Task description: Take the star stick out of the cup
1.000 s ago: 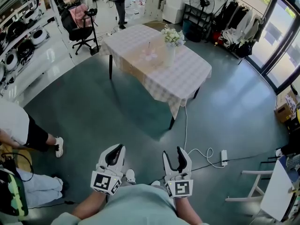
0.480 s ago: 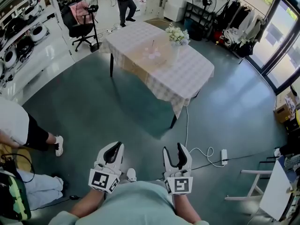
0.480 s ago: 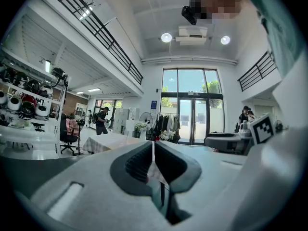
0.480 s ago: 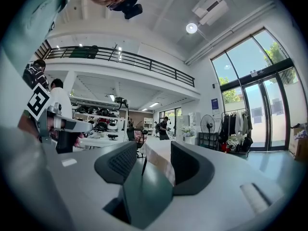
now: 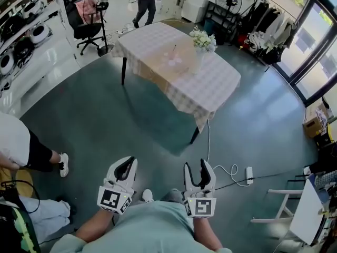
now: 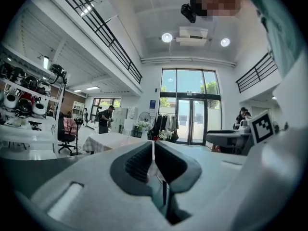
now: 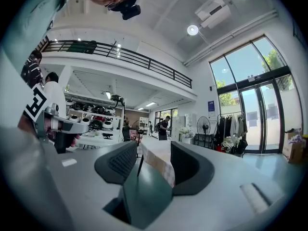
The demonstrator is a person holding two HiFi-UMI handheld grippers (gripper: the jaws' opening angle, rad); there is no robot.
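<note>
My left hand-held gripper (image 5: pixel 125 167) sits low in front of my chest. Its ribbed grey pads are pressed almost together, with only a slit of light between them and nothing in it. My right hand-held gripper (image 5: pixel 196 168) is just beside it with its jaws spread, and it is empty too. Through the gap I see only the far room.

The counter (image 5: pixel 210 83), a dark-legged table under a pale checked cloth, stands well apart from me across the smooth teal floor (image 5: pixel 105 120). Near its middle sits a small pale pinkish cup (image 5: pixel 172 62). The thin star stick (image 5: pixel 175 50) rises upright out of it. From here I cannot make out the star itself or what the cup is made of. A vase of white flowers (image 5: pixel 202 40) stands just beside the cup.

I expect the stick to be very light, stiff and slim, perhaps a little slick, and so easy to roll out of a careless pinch. A cup that small will probably tip or slide if I drag the stick sideways. I would close the ribbed pads squarely across the shaft just above the rim and lift straight up. My other hand-held gripper could steady the cup wall and should stay clear of the flowers. None of that can begin until I have crossed the floor.
</note>
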